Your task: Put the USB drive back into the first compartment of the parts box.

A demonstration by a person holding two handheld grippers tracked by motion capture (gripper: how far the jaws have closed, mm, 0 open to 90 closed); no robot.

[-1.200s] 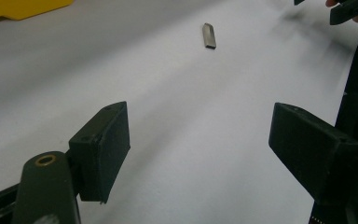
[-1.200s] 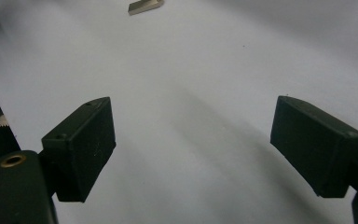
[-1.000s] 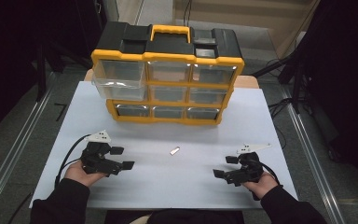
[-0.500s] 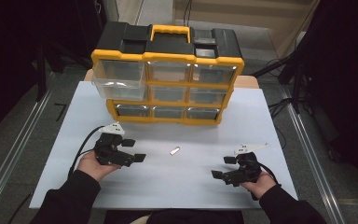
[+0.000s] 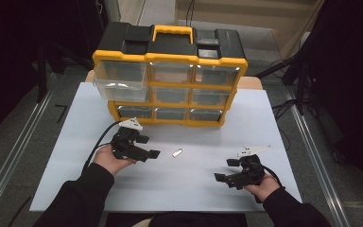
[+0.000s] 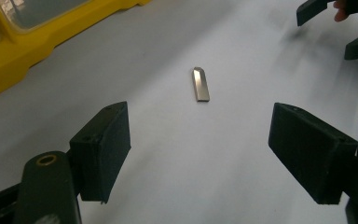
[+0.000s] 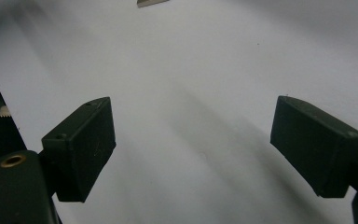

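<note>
High view, left to right. Left gripper [image 5: 146, 147] sits left of centre, just below the lowest drawer row of the yellow-and-black organiser [image 5: 170, 90]; its jaws stand wide apart and hold nothing. The organiser has 3 rows of 3 clear drawers, and the upper-left drawer [image 5: 120, 80] stands out beyond the rest. The small metal piece [image 5: 177, 152] lies flat on the white table [image 5: 75, 156] at centre frame, just right of the left gripper and well apart from the right gripper [image 5: 229, 170], which rests at lower right with jaws wide and nothing between them.

Left gripper view: the metal piece [image 6: 200, 84] lies at upper centre, ahead of the 2 pads and between their lines, not yet touched. The organiser's yellow edge fills the upper left corner.

Right gripper view: an edge of the metal piece [image 7: 153, 2] shows at the top, far ahead of the open jaws.

Judgement: the step in hand is the left gripper's approach to the metal piece. The next move calls for advancing until the pads straddle it, dropping to the table surface, and closing across its narrow width. The piece is thin and flat, so it may slip.
</note>
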